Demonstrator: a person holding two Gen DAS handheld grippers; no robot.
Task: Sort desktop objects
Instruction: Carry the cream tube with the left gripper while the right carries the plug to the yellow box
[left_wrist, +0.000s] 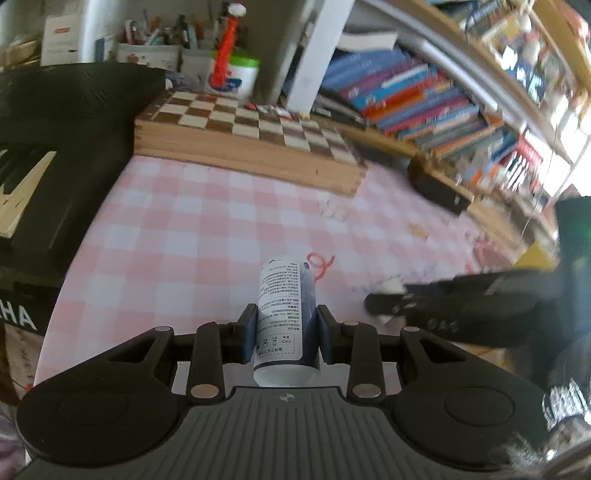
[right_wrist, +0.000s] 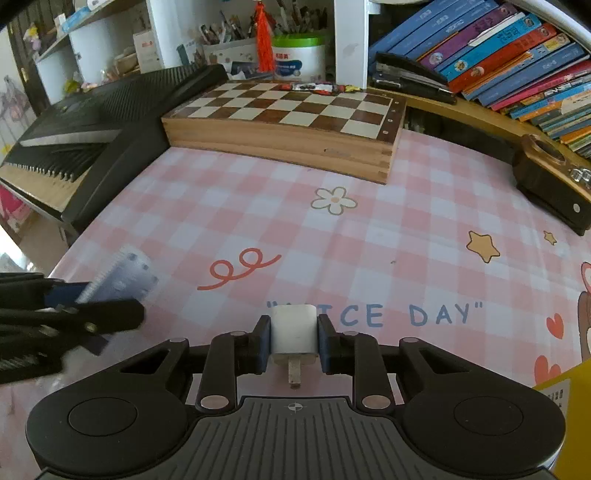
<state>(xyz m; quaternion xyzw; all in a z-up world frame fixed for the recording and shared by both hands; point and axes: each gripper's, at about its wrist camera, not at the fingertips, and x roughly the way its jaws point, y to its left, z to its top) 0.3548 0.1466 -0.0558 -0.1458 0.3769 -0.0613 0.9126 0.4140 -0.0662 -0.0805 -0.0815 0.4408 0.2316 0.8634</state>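
Note:
My left gripper (left_wrist: 284, 334) is shut on a white and blue tube with small printed text (left_wrist: 286, 314), held above the pink checked tablecloth (left_wrist: 184, 229). My right gripper (right_wrist: 293, 341) is shut on a white charger plug (right_wrist: 294, 334), its metal prong pointing back toward the camera. In the right wrist view the left gripper (right_wrist: 85, 310) shows at the left edge with the tube (right_wrist: 125, 277) sticking out. In the left wrist view the right gripper (left_wrist: 391, 304) is blurred at the right, with a bit of the white plug (left_wrist: 391, 288) showing.
A wooden chessboard box (right_wrist: 291, 118) lies at the back of the table. A black keyboard (right_wrist: 92, 122) runs along the left. A dark wooden box (right_wrist: 550, 181) sits at the right under a shelf of books (right_wrist: 509, 51). A yellow box corner (right_wrist: 565, 391) shows at the lower right.

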